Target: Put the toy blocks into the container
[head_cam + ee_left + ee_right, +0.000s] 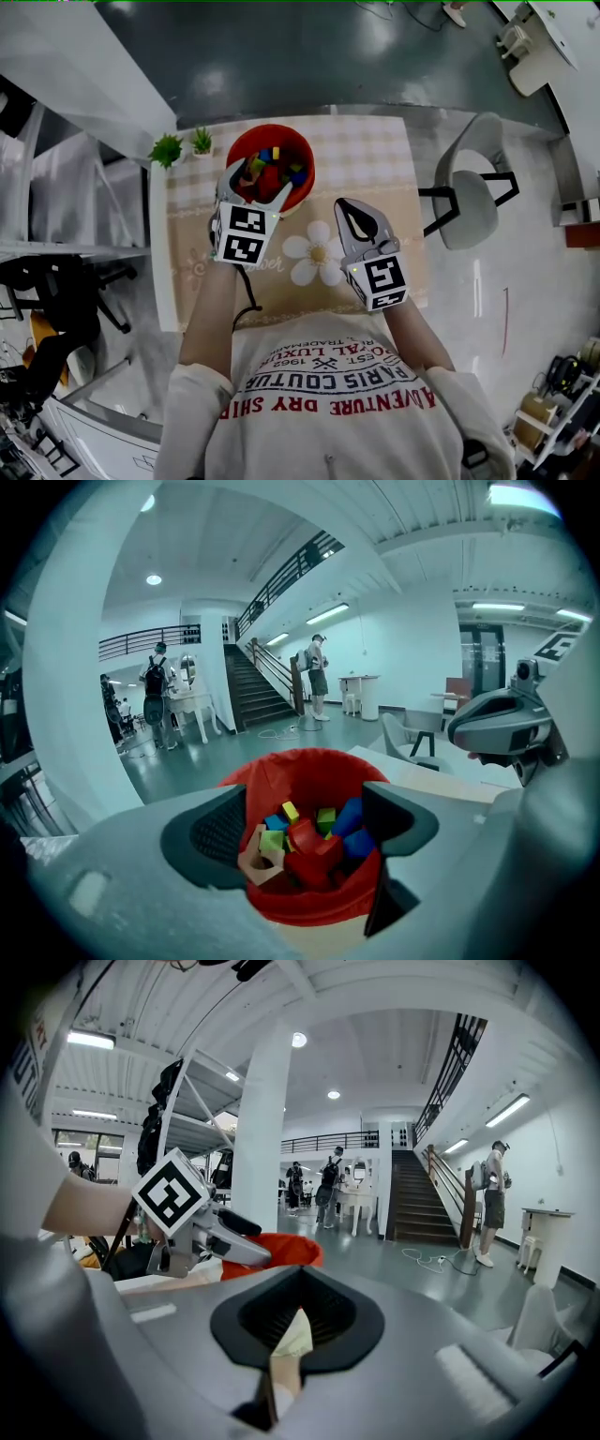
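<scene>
So: potted plants [167, 148] crowd the table's [157, 267] far-left corner. Left gripper [258, 186] hangs with jaws wide apart, gripping nothing, over the red container [302, 141] at the far edge, toy blocks [272, 161] inside. Right gripper [349, 208] has its jaws together over bare checked cloth [375, 159]. A chair [473, 178] stands just right, with grey floor [328, 56] beyond.

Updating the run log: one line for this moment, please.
left claw: open at bucket | right claw: shut, empty | blocks: in bucket
</scene>
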A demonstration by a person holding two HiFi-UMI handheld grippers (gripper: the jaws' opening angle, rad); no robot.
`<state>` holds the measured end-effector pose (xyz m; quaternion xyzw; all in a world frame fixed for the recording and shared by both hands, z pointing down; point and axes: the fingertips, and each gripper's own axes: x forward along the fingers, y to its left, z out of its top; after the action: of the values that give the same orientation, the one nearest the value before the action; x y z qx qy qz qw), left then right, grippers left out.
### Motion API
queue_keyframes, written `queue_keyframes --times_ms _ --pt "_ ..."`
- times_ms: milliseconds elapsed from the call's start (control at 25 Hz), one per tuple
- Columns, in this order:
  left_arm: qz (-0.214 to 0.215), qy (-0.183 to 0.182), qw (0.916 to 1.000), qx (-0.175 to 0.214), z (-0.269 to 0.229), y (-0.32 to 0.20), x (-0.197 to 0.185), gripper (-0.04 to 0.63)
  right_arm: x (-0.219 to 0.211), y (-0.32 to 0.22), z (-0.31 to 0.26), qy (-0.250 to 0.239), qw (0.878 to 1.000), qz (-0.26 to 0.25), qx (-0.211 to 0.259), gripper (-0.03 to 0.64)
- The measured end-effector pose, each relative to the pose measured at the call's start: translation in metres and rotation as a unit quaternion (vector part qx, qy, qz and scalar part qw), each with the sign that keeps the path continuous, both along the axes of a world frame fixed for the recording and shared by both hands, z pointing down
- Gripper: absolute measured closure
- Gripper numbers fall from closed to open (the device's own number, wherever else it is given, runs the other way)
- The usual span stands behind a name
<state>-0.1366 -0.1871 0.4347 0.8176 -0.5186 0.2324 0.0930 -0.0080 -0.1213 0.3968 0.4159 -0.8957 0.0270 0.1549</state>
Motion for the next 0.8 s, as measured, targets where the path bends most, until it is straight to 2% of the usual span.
queue_keyframes --times_ms 240,520,560,600,680,800 --pt "-0.013 0.009 0.9998 0.009 -0.017 0.011 -0.008 0.201 -0.003 0.003 -0.004 0.001 1.0 -0.008 0.007 0.617" --pt "-0.026 0.029 0.9979 0.052 -0.052 0.032 -0.019 0.206 -0.009 0.009 -0.019 -0.01 0.999 -0.008 0.029 0.617" --pt "-0.027 0.031 0.9973 0.06 -0.058 0.036 -0.021 0.221 -0.009 0.009 -0.023 -0.016 0.999 -0.005 0.035 0.617" --pt "-0.029 0.035 0.9966 0.069 -0.064 0.041 -0.023 0.264 -0.009 0.009 -0.028 -0.023 0.999 -0.002 0.041 0.617" --pt "-0.033 0.046 0.9946 0.087 -0.076 0.05 -0.026 0.388 -0.007 0.01 -0.038 -0.038 0.998 0.002 0.051 0.617" --pt "-0.031 0.06 0.9919 0.108 -0.09 0.064 -0.03 0.454 -0.01 0.013 -0.049 -0.053 0.997 -0.002 0.065 0.617"
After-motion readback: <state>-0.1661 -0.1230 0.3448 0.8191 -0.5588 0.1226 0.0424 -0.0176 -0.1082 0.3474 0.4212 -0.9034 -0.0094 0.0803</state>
